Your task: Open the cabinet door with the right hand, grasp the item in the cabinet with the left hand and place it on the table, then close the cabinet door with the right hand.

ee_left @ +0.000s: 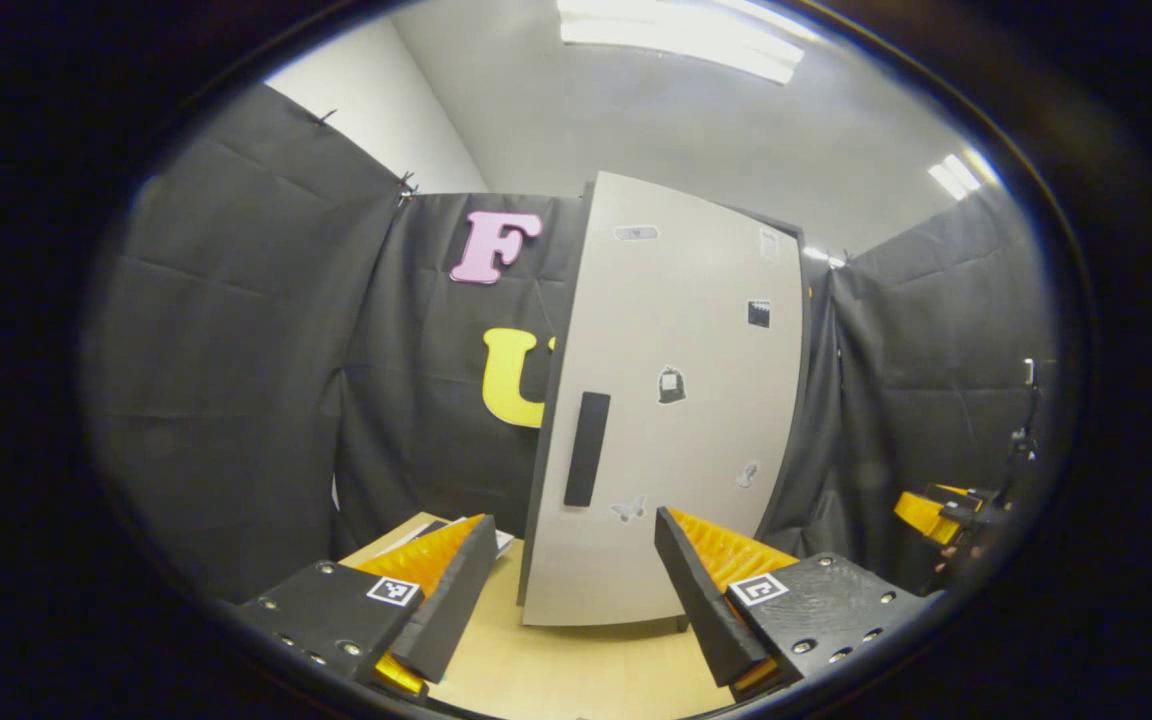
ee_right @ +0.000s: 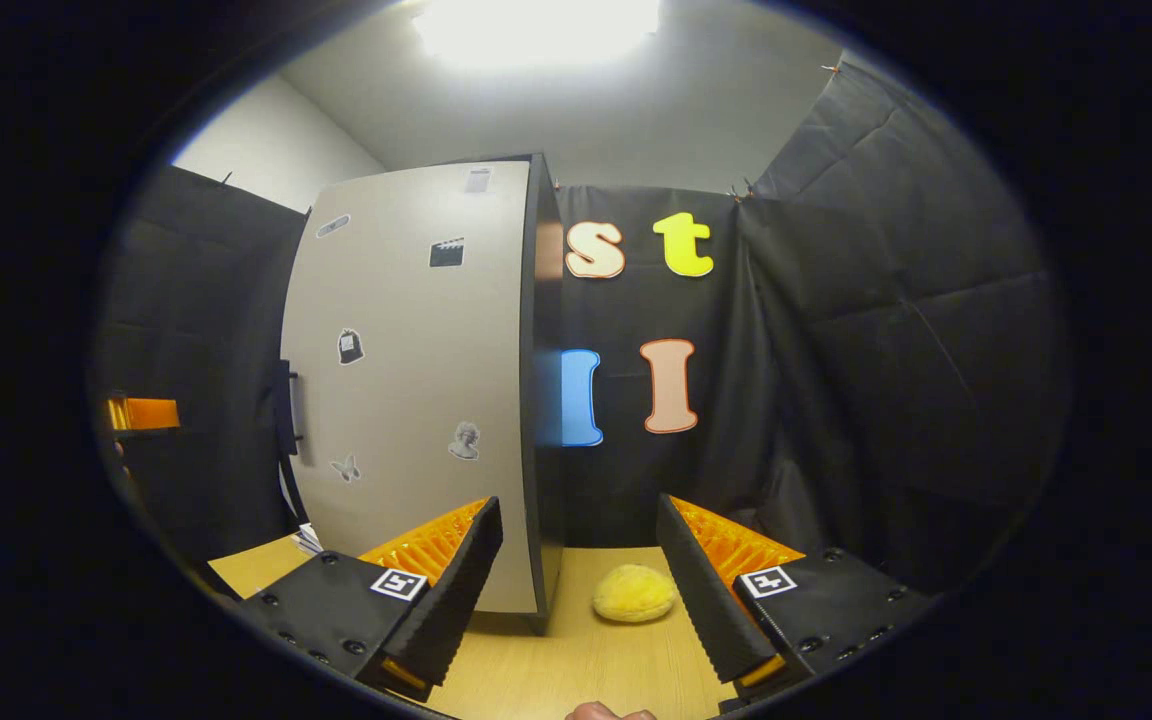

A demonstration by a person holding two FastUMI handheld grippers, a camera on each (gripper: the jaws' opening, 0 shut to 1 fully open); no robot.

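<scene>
The tall cabinet's grey door (ee_left: 676, 420) lies flat against the dark cabinet body, its black handle (ee_left: 587, 448) near the left edge. My left gripper (ee_left: 576, 525) is open just in front of the door, holding nothing. In the right gripper view the same door (ee_right: 416, 380) fills the left, with the handle (ee_right: 288, 420) at its far edge. A soft yellow item (ee_right: 634, 592) lies on the wooden table (ee_right: 556, 670) to the right of the cabinet's base. My right gripper (ee_right: 579, 505) is open and empty, with the item just beyond its fingers.
Papers (ee_left: 501, 540) lie on the table (ee_left: 556, 670) left of the cabinet. The other gripper (ee_left: 946, 512) shows far right in the left gripper view, and the left gripper (ee_right: 141, 412) far left in the right one. Black cloth walls close in behind and at both sides.
</scene>
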